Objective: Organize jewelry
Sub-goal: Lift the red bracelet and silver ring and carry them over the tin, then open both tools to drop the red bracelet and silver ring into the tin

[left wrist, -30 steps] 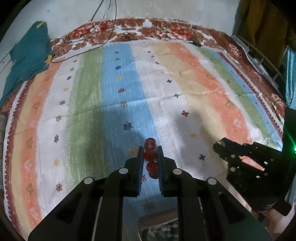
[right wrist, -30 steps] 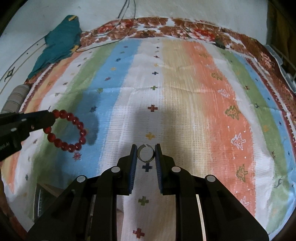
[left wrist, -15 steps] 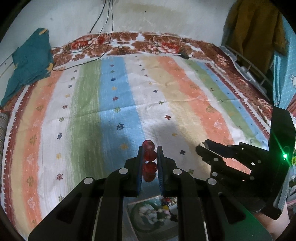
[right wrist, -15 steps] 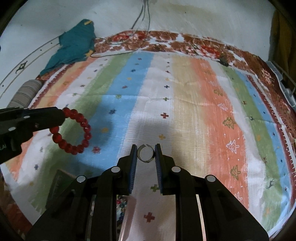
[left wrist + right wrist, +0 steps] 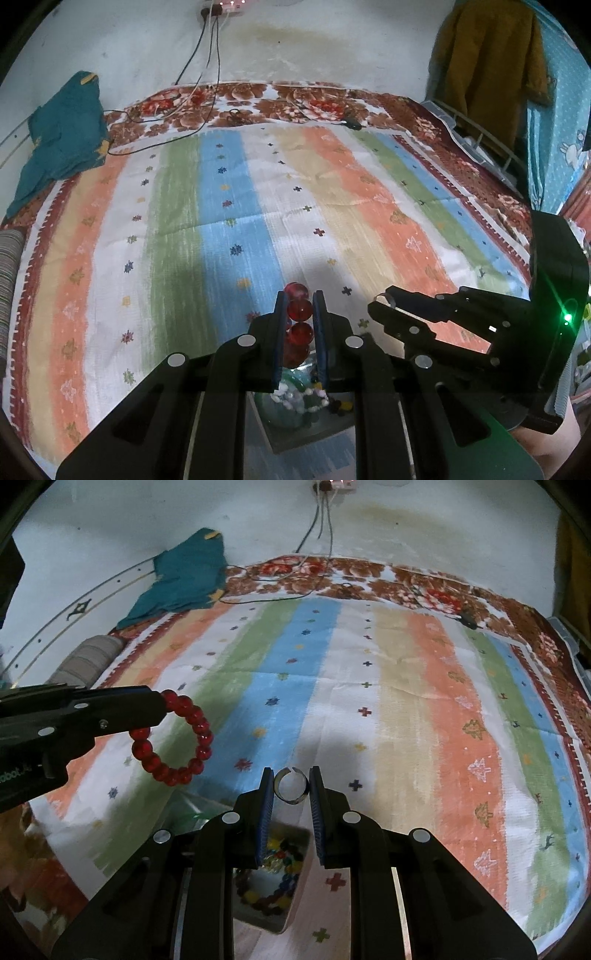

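My left gripper is shut on a red bead bracelet, seen edge-on between the blue pads. From the right wrist view the same bracelet hangs as a full loop off the left gripper at the left. My right gripper is shut on a small open silver ring; in the left wrist view that gripper reaches in from the right. Under both grippers lies an open box with beaded jewelry, also seen in the left wrist view.
A striped bedspread with a floral border covers the bed. A teal cloth lies at the far left corner, and cables run down from a wall socket. A mustard garment hangs at the right, and a rolled striped bolster lies at the left edge.
Both grippers have risen and drawn back along the bed, each still holding its piece. The jewelry box has come into view beneath them, and more of the wall shows.
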Demonstrator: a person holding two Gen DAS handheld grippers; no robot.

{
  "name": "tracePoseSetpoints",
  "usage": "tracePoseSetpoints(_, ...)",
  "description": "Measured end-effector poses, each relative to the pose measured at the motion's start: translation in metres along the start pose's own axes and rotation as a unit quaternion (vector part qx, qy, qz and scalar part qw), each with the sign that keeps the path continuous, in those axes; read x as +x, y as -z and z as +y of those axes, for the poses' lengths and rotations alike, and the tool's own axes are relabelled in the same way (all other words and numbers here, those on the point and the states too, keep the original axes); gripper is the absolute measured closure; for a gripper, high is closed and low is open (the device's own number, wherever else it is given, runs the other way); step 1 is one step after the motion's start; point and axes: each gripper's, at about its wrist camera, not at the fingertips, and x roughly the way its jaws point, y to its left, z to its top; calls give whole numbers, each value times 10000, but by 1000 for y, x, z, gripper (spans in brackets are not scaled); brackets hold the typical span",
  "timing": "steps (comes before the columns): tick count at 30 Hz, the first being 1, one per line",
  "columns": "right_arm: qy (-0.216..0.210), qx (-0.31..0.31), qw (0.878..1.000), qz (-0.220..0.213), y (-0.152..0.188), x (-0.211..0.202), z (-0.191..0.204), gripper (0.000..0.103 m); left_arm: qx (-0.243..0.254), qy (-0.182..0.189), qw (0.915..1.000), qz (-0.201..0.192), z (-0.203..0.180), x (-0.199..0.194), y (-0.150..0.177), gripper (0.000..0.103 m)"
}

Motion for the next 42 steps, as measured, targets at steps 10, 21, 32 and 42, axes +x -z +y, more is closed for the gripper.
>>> tracePoseSetpoints(10, -124, -66, 9999, 34, 11, -8, 7, 83, 94, -7, 9999, -70, -8, -11, 12, 90)
tracePoseSetpoints(21, -309, -76, 9995, 59, 20, -16, 11, 83, 68, -2, 9999, -99, -9, -20, 22, 90)
tracePoseSetpoints(32, -442, -79, 9989, 117, 26, -18, 13, 83, 58, -4, 9999, -108, -9, -29, 32, 90)
tracePoseSetpoints(42, -285, -212, 9994, 19, 26, -24, 15, 49, -173, -14, 9998, -62, -1, -30, 33, 72)
